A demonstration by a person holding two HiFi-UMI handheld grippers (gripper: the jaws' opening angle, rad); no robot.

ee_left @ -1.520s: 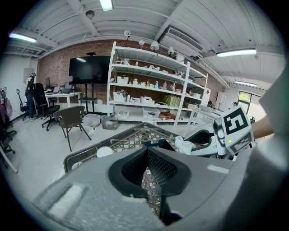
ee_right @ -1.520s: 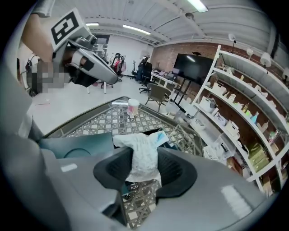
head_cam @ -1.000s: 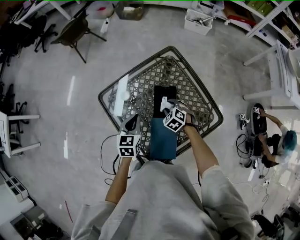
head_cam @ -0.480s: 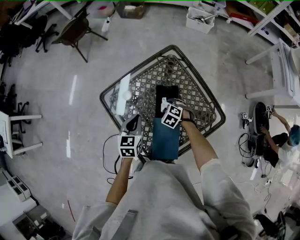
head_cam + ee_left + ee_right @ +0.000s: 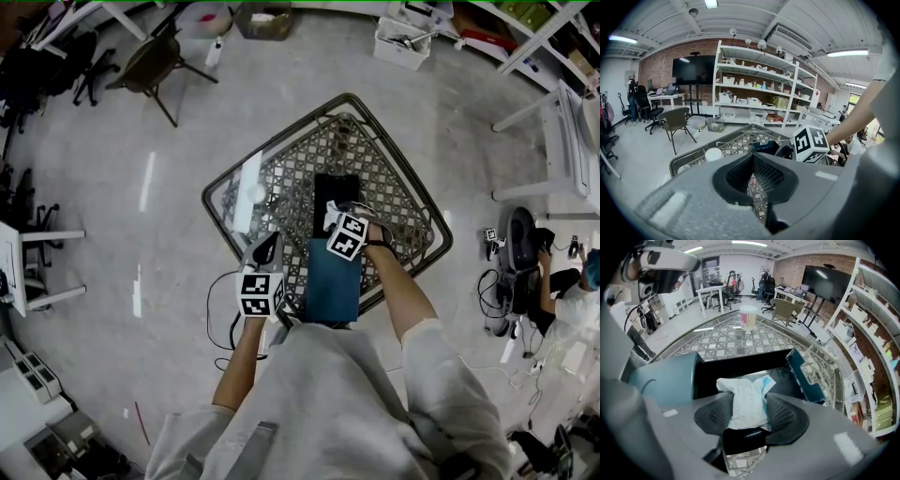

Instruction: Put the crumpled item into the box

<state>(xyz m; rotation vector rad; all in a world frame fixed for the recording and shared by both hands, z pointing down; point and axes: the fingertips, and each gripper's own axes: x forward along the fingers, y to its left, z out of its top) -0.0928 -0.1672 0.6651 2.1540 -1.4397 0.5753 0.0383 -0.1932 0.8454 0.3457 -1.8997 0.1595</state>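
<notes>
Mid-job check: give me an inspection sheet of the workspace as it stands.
Surface: lattice metal table, carrying the box and a cup.
Job's things: crumpled item held over the open box; teal lid lying open next to it.
Clutter: white cup on the table.
Grippers: right gripper has the crumpled item between its fingers, which have just been opening; left gripper shut, empty.
Cables: black cable on the floor beside the table.
Surroundings: chair, shelving, a person sitting on the floor.
</notes>
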